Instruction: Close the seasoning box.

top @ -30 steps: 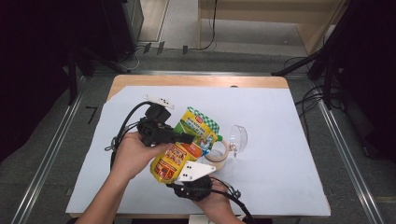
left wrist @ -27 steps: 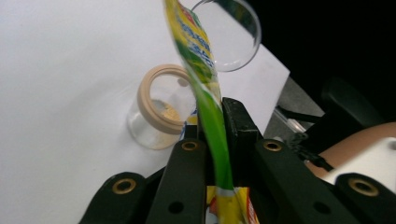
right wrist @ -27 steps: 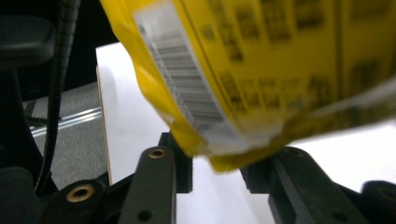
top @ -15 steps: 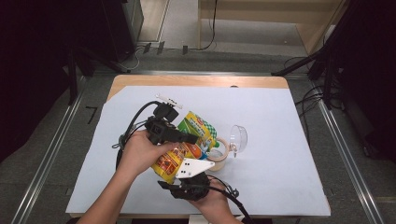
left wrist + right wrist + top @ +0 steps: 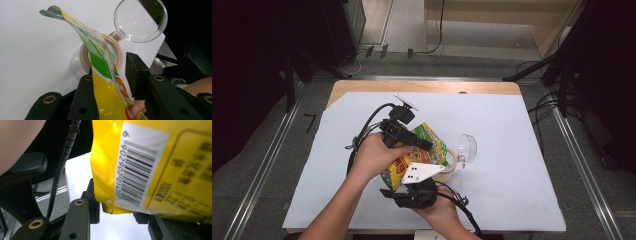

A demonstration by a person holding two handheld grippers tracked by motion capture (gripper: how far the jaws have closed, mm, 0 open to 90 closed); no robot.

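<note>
Yellow pouch slack between the left jaws

Yellow snack pouch (image 5: pixel 105 82) runs lengthwise from the left gripper (image 5: pixel 110 72), mouth tipped over the jar (image 5: pixel 101 53) just ahead. Its jaws, just opening, stand apart. The right gripper (image 5: pixel 117 212) clamps the pouch's bottom corner.

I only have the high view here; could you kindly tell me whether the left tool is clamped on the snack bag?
Observer: No. The left tool has just been opening; the snack bag leans on one jaw, with a gap to the other.
Operator: Thank you. Where does the bag's top point?
Observer: It arches above the beige rim of the jar, whose clear lid is flipped back.
Operator: Anything on the bag's back?
Observer: A barcode on yellow, near the bottom corner.
</note>
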